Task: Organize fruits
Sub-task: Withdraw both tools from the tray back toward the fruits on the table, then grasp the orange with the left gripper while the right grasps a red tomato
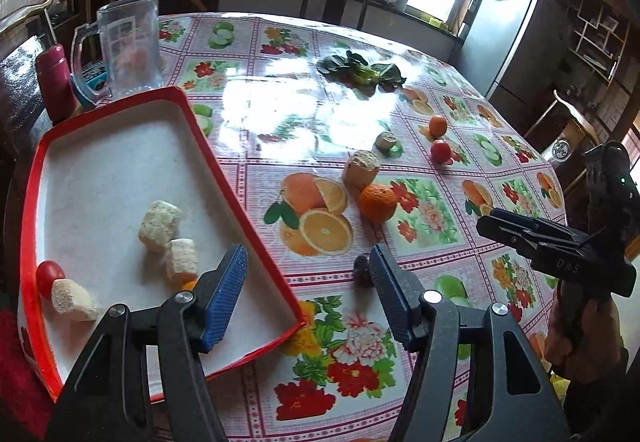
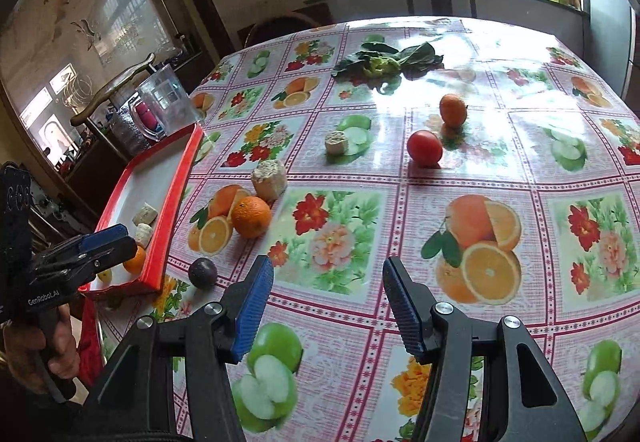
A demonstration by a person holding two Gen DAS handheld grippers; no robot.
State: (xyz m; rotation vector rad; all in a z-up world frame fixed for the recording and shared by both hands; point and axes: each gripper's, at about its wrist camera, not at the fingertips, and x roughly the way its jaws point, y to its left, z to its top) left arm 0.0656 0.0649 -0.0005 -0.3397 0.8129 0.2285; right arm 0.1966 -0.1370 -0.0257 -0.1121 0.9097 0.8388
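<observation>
Hovering above the counter [image 2: 400, 177], both grippers carry nothing. Left gripper [image 1: 308, 278]: jaws parted wide, empty, straddling the near corner of the red tray [image 1: 200, 121]. Right gripper [image 2: 328, 298]: jaws parted about as wide, empty, over bare tablecloth.

Tray contents: three pale cut chunks [image 1: 160, 224], one red tomato [image 1: 50, 276] at the left wall, one small orange fruit [image 2: 135, 260] partly hidden behind the left jaws; a yellowish item beside it is possibly fruit, view poor.

Loose on counter:
- dark plum [image 2: 203, 272], just outside tray corner, touching-close to the left gripper's right pad in its own view, left of the right gripper.
- orange [image 2: 251, 217] touching a pale chunk [image 2: 270, 179], ahead of both jaws.
- second tomato [image 2: 425, 147], smaller orange [image 2: 453, 109], small pale chunk [image 2: 335, 141], further off.
- leafy greens [image 2: 384, 61], far side.
</observation>
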